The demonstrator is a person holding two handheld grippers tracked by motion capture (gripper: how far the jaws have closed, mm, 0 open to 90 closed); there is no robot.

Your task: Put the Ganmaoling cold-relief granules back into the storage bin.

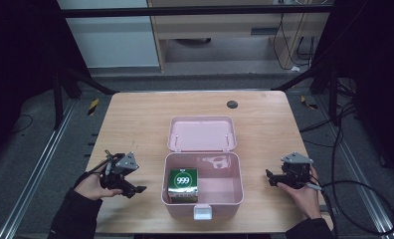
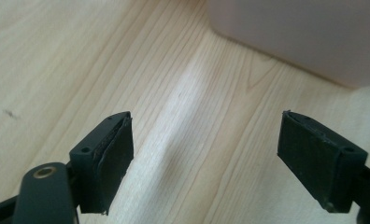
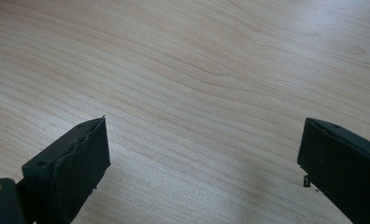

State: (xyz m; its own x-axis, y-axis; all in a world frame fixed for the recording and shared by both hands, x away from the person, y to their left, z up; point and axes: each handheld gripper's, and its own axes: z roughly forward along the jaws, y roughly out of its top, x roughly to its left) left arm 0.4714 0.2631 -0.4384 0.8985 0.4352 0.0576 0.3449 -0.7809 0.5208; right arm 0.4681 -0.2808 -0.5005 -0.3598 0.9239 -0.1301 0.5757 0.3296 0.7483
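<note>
A pink box [image 1: 233, 167] stands open in the middle of the wooden table [image 1: 135, 119], its lid [image 1: 201, 133] laid back flat behind it. Inside, at the left, stands a green carton [image 1: 183, 185] marked 999. My left gripper [image 1: 137, 189] rests left of the box, open, nothing between its jaws; its own view shows bare wood and the box's pink wall [image 2: 295, 32] ahead of the left gripper [image 2: 204, 156]. My right gripper [image 1: 269, 177] sits right of the box, open and empty, and the right gripper [image 3: 204, 163] hovers over bare wood in its own view.
A small dark round cap [image 1: 232, 104] is set into the table near its far edge. A white latch [image 1: 203, 212] sticks out from the box's front. Cables [image 1: 354, 199] trail off the table's right side. Dark frame bars stand at both far corners.
</note>
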